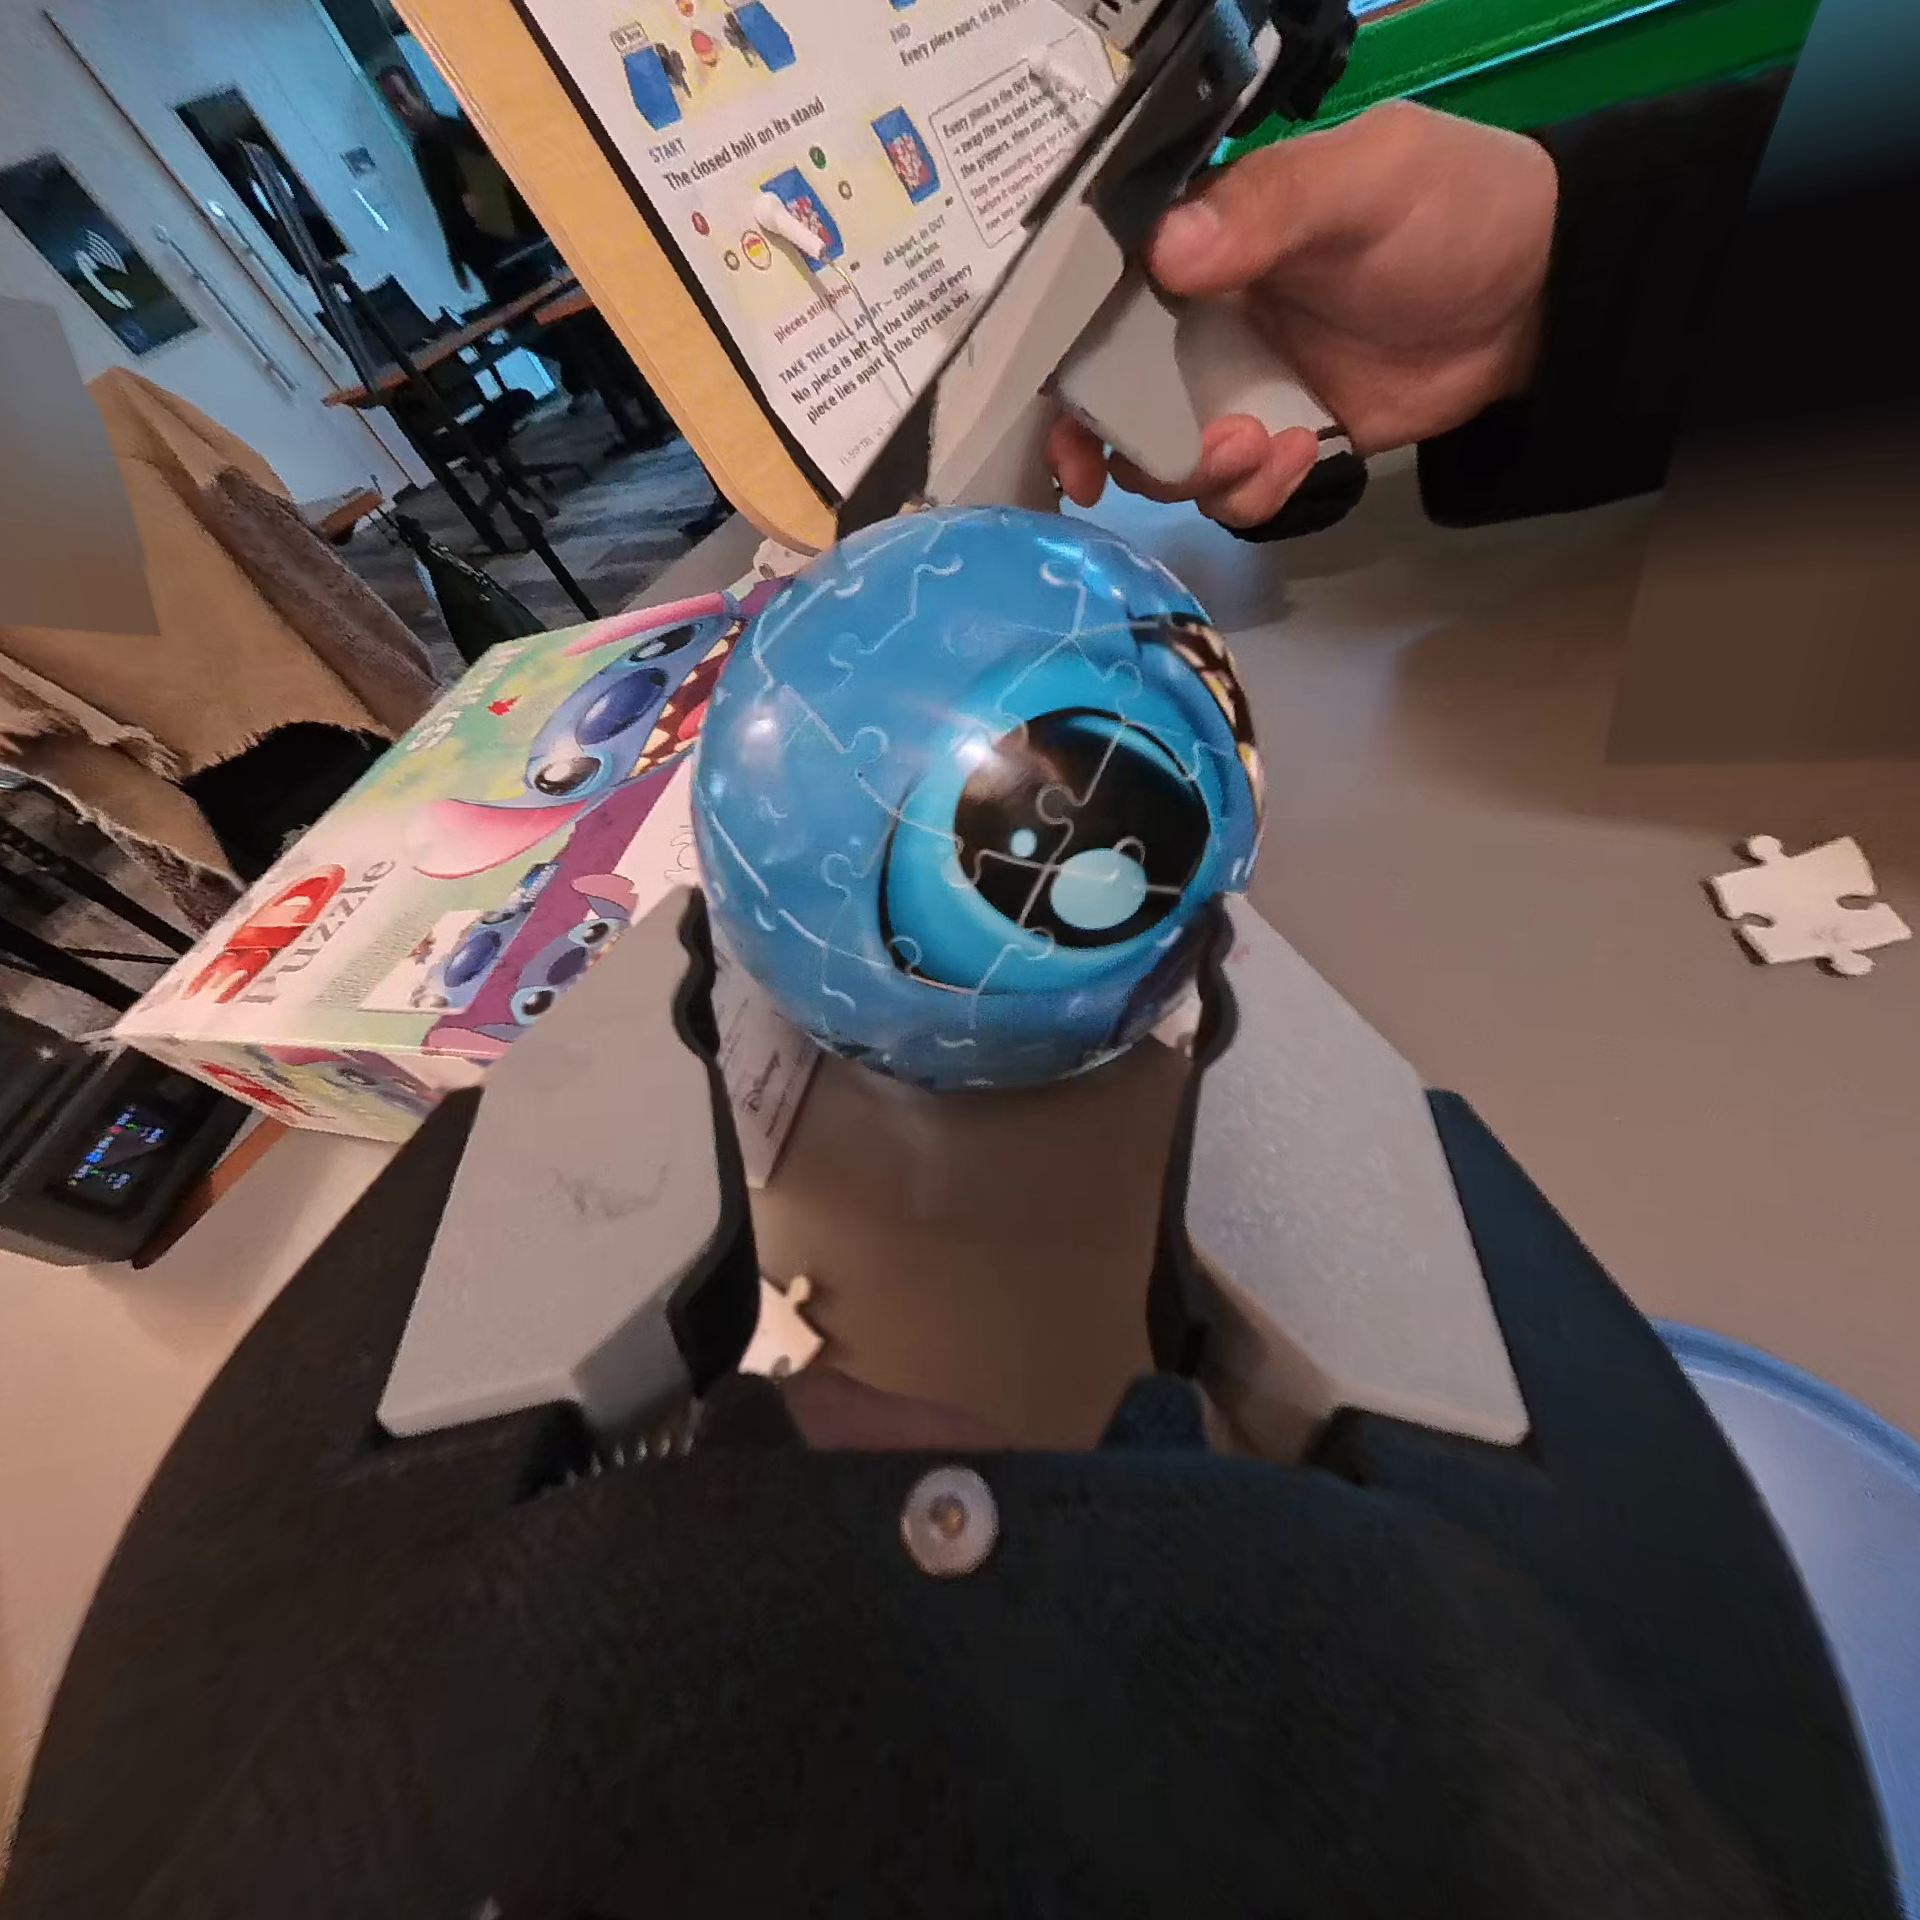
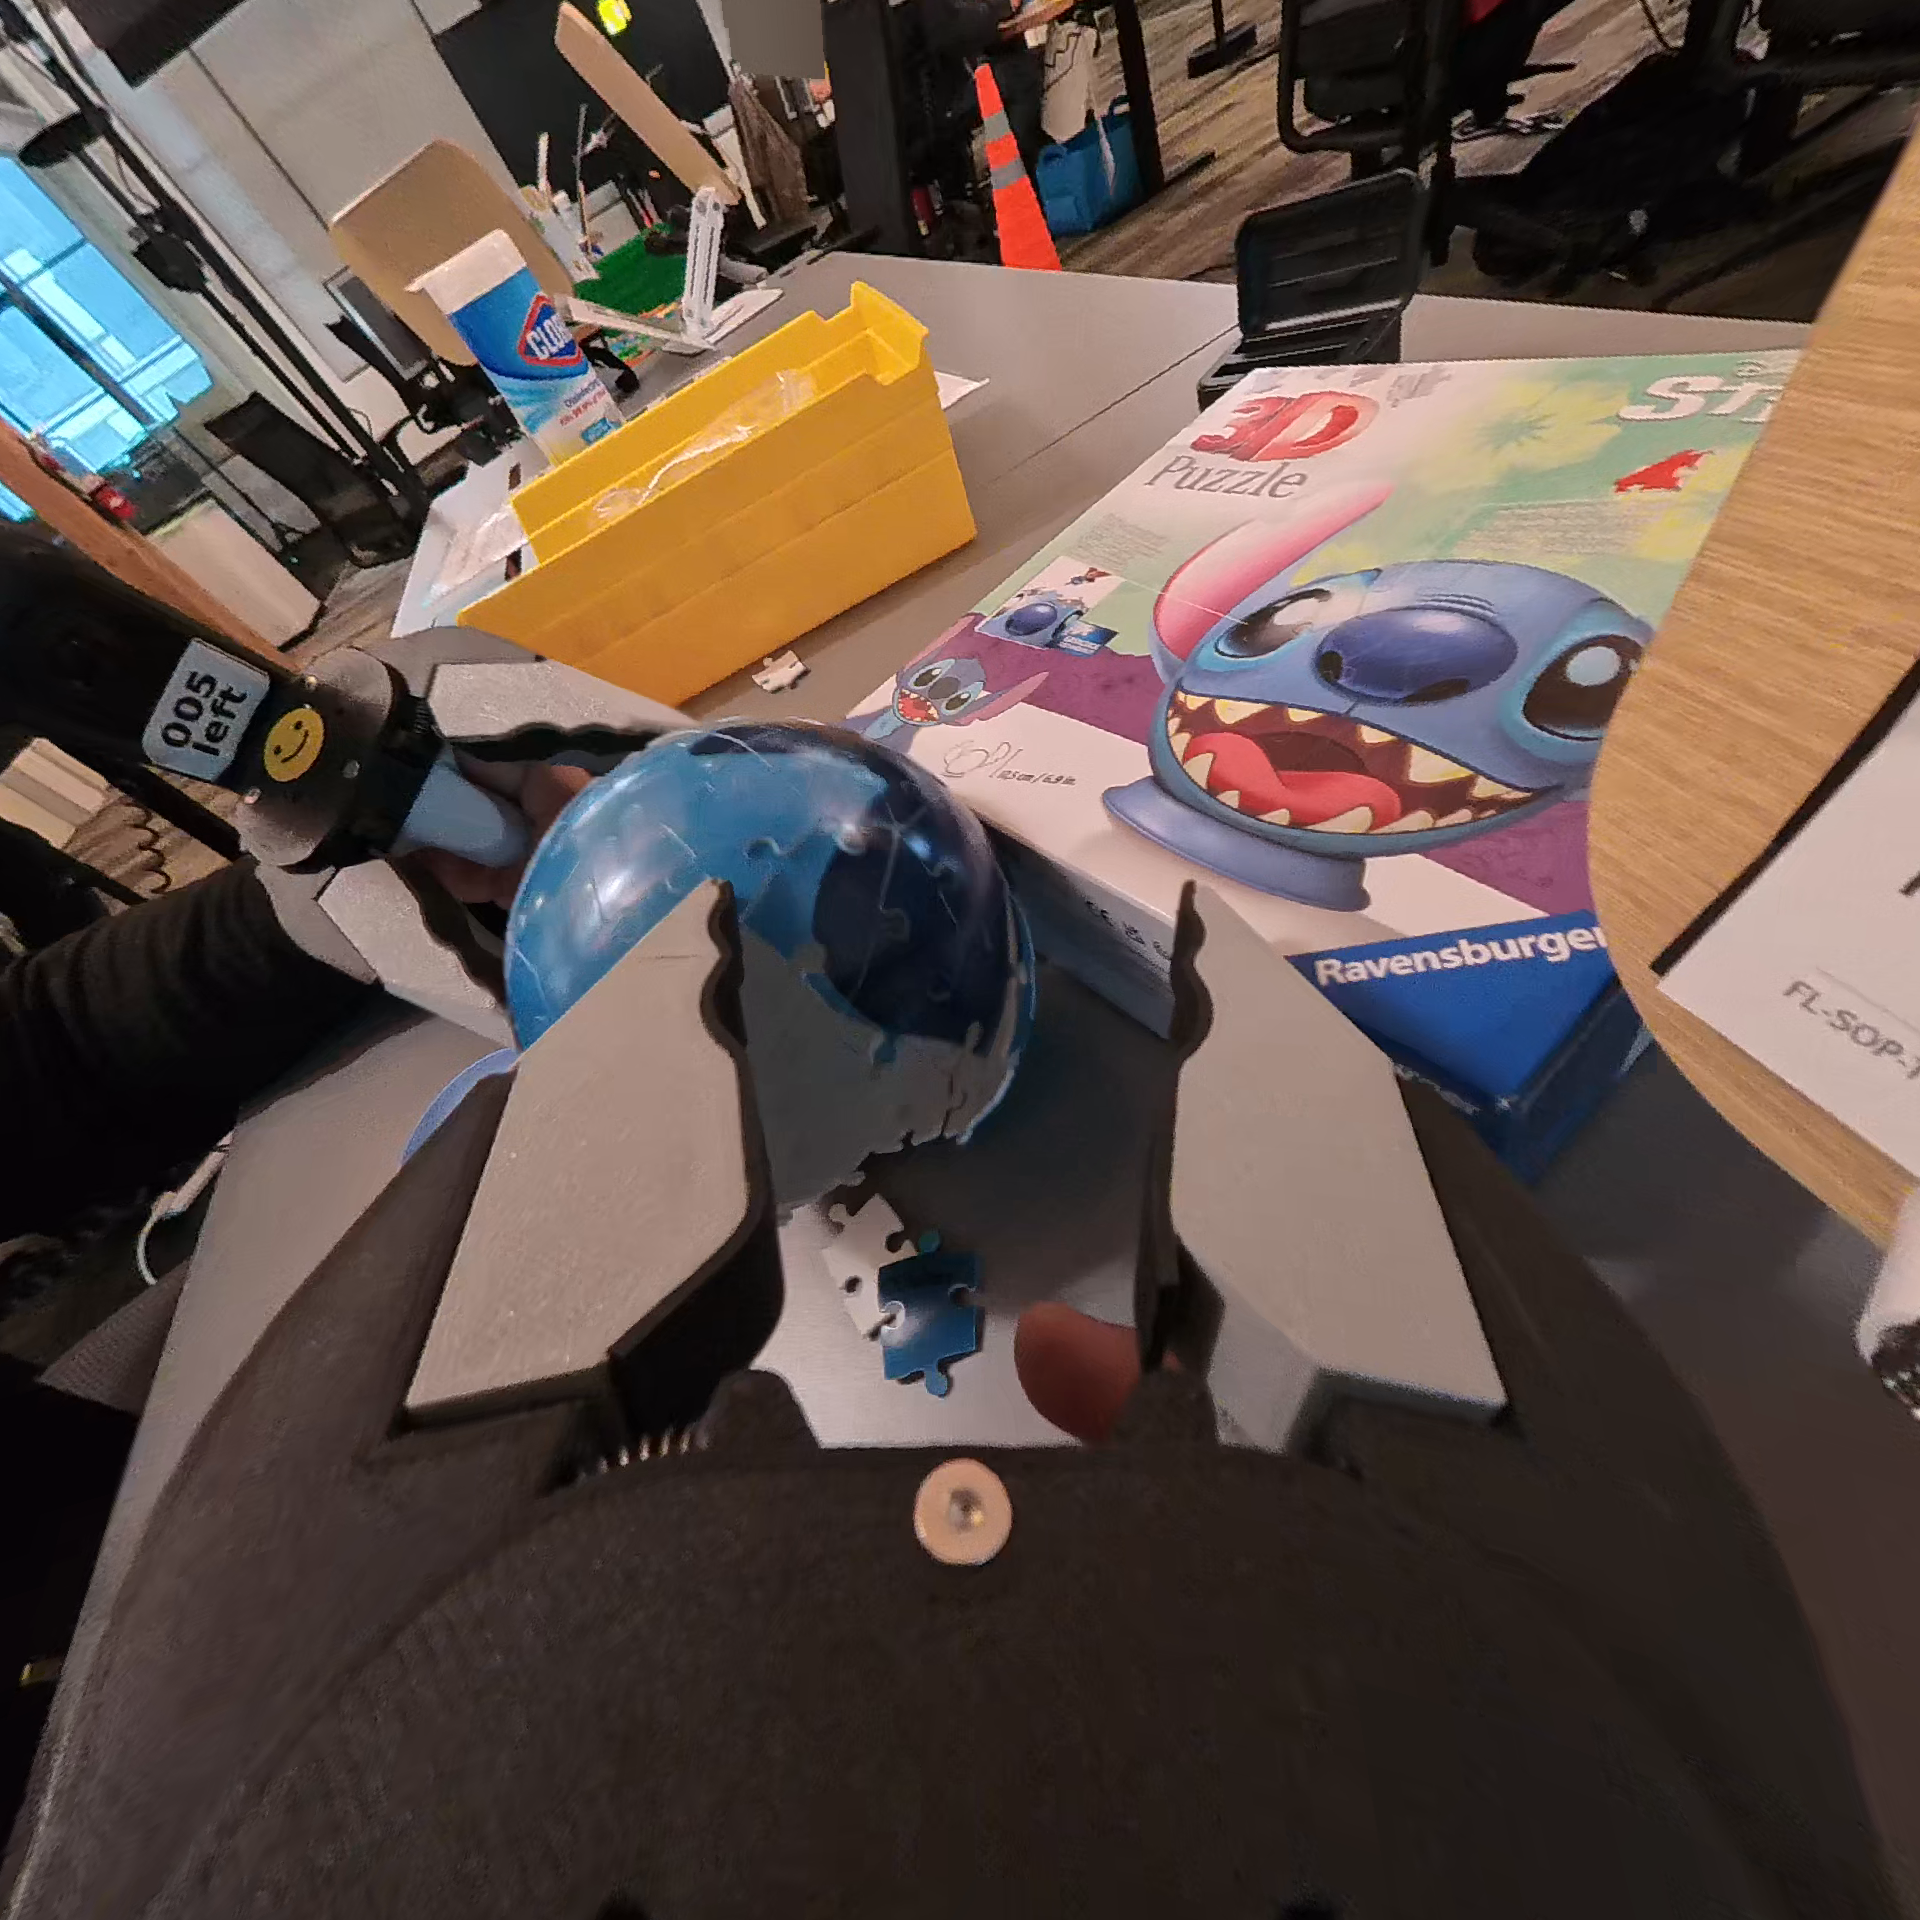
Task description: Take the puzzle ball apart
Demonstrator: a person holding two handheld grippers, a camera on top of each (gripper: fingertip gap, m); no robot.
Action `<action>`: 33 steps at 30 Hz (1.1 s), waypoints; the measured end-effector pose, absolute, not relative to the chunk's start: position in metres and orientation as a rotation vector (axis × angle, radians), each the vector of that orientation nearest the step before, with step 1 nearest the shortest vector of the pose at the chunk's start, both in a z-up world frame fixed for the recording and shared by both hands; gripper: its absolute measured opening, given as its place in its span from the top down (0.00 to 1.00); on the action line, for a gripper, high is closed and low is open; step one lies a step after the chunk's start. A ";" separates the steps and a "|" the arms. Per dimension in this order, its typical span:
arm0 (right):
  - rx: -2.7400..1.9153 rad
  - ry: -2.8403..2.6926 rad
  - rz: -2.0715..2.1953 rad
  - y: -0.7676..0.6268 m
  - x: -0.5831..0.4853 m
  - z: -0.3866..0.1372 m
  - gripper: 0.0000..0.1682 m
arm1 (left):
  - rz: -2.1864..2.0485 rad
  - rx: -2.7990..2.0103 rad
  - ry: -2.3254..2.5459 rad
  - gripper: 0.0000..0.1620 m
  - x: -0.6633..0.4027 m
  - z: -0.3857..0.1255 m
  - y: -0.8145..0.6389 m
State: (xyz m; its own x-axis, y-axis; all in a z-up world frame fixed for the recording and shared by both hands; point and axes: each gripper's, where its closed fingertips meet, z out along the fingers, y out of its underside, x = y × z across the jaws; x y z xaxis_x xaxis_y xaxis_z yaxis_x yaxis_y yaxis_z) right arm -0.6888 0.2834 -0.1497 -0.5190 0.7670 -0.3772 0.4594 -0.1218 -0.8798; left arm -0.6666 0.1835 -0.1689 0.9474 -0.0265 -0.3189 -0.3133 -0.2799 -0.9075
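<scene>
A glossy blue puzzle ball [image 1: 971,795], a smooth sphere of interlocked plastic pieces printed with a large black eye, is gripped between the black-edged grey fingers of the left claw [image 1: 951,935], at their tips and above the grey tabletop [image 1: 1558,727]. In the right wrist view a gap with jagged edges is seen in its shell, showing a pale inner surface. The right claw [image 2: 956,935] is spread wide with nothing in it, the ball just beyond its left finger. Below it lie a flat blue piece [image 2: 928,1320] and a white one [image 2: 862,1247]. A printed cardboard box [image 2: 1351,675] lies beyond the ball.
</scene>
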 end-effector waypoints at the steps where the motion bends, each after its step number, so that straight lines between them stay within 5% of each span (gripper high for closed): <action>1: -1.377 -1.883 1.676 0.285 -0.690 -0.152 0.53 | 0.271 -1.857 0.253 0.43 -0.666 -0.172 0.184; 23: -1.028 -2.076 1.649 0.264 -0.632 -0.163 0.49 | 0.222 -1.879 0.182 0.37 -0.669 -0.176 0.190; 33: -0.774 -2.090 1.440 0.235 -0.625 -0.172 0.65 | 0.230 -1.871 0.161 0.37 -0.668 -0.175 0.191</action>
